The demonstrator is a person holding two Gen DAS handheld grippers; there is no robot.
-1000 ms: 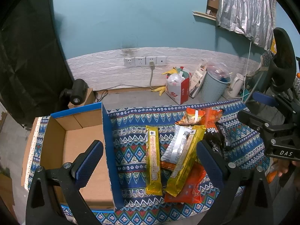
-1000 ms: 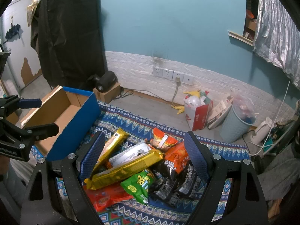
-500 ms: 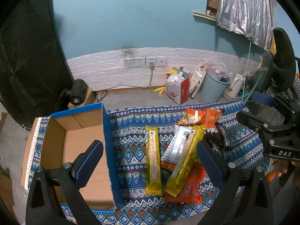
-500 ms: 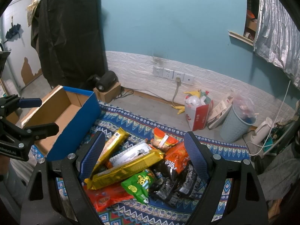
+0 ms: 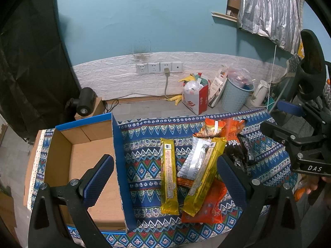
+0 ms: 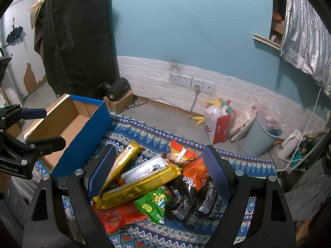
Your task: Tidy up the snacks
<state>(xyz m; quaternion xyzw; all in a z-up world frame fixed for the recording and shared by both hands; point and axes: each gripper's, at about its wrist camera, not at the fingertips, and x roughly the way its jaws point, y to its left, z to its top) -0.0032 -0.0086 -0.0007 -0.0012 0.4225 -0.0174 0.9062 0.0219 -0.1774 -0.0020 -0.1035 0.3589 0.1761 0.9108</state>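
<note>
A pile of snack packets lies on a blue patterned cloth (image 5: pixel 144 161): two long yellow packets (image 5: pixel 169 173) (image 6: pixel 136 188), a silver packet (image 5: pixel 192 161), orange packets (image 6: pixel 194 171), a green packet (image 6: pixel 155 202) and black packets (image 6: pixel 198 204). An open blue-sided cardboard box (image 5: pixel 86 165) (image 6: pixel 68 128) stands empty to the left of the pile. My left gripper (image 5: pixel 163 177) is open above the box wall and the yellow packets. My right gripper (image 6: pixel 159 171) is open above the pile. Both hold nothing.
Behind the table are a white wall strip with sockets (image 5: pixel 159 68), a red-and-white bag of rubbish (image 5: pixel 196 99), a pale blue bin (image 5: pixel 235 95), a white kettle (image 5: pixel 258 93) and a black camera on a small box (image 5: pixel 84 103). A black cover hangs at left (image 6: pixel 76 37).
</note>
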